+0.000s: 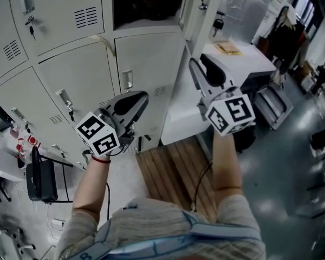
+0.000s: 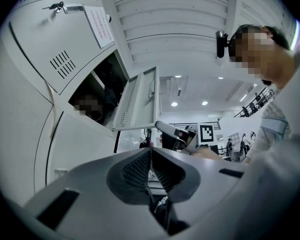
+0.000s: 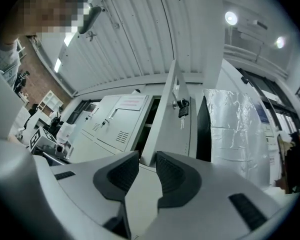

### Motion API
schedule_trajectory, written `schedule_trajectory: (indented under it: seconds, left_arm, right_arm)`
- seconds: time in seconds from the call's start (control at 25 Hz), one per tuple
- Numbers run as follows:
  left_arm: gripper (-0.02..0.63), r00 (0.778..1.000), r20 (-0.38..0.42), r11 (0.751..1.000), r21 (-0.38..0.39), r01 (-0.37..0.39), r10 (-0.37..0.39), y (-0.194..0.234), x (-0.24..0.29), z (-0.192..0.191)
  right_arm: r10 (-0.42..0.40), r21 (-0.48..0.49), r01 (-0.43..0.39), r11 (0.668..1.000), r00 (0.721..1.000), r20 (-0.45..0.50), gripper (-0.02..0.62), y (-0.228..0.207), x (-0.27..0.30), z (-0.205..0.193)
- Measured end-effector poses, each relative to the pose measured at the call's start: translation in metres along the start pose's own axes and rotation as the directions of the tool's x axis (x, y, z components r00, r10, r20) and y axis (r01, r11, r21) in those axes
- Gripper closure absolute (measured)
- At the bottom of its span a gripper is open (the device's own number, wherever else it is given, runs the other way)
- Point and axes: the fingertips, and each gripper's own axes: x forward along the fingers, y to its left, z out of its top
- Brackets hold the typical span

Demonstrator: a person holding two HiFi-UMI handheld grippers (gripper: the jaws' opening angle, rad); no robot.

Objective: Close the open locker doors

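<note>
Left gripper hovers before the shut lockers, jaws pressed together on nothing. Above, the open compartment gapes dark, and its locker door stands wide, keys dangling from the lock. Right gripper faces that door's edge, jaws slightly spread, empty.

I see a grey, shiny floor. A brown wooden board lies flat on it, just beside the lockers, which stand on the floor too. A black bag sits at the left. Farther back, a white table has a flat yellow thing on top.
</note>
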Motion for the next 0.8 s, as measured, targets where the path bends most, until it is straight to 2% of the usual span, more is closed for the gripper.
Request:
schedule_trajectory:
  seconds: [0.24,0.6,0.8]
  left_arm:
    - [0.601,0.998,0.001,0.998,0.018,-0.062,0.062,0.013,-0.026,0.008]
    - [0.601,0.991,0.000,0.990,0.048,-0.133,0.134,0.031,-0.060,0.019]
    - [0.601,0.987,-0.009,0.985,0.071,-0.159,0.160,0.040,-0.074,0.026]
  right_arm:
    - [0.083,0.007,-0.084,0.996,0.996,0.030,0.492,0.035,0.031,0.004]
    - [0.131,0.063,-0.134,0.989,0.990,0.043,0.492,0.064,0.083,-0.004]
    - [0.126,0.071,-0.128,0.989,0.991,0.034,0.492,0.075,0.108,-0.005]
